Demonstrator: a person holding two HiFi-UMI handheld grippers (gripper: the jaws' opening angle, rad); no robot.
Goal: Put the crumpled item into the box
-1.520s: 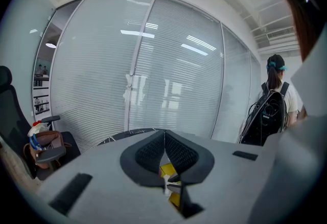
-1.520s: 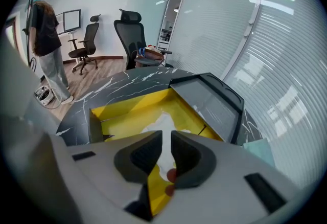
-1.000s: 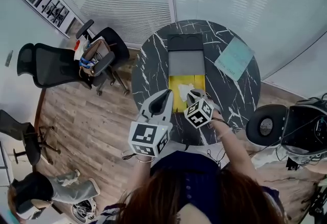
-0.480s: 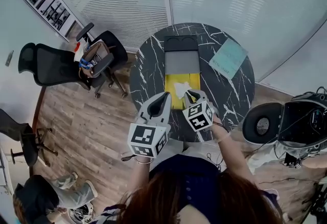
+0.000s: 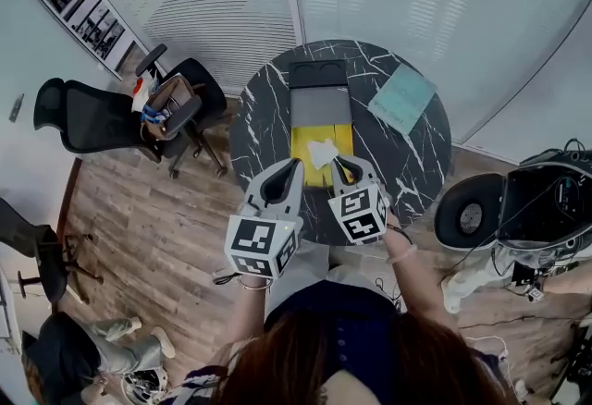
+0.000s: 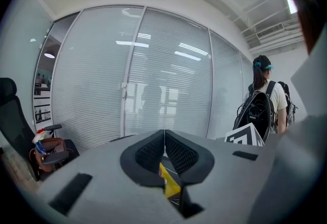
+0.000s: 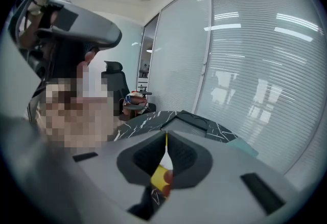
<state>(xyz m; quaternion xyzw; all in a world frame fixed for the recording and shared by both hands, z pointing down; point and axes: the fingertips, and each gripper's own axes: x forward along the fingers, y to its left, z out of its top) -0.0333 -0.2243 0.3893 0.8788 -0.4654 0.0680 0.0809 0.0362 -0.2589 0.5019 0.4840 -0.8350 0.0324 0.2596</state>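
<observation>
Nearest, at the 6 o'clock edge of the bench [image 5: 268, 116], the left tool [image 5: 292, 168] has its jaws pressed together on nothing. The right tool [image 5: 340, 165] is closed to a hairline, also empty. Just past it at 11 o'clock, the crumpled item [image 5: 321, 153] lies in the yellow section of the box [image 5: 319, 107], so placing looks done and the next move is likely only to draw back.

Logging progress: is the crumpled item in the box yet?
In, it appears: the head view shows the white crumpled item lying on the yellow floor of the open box.
</observation>
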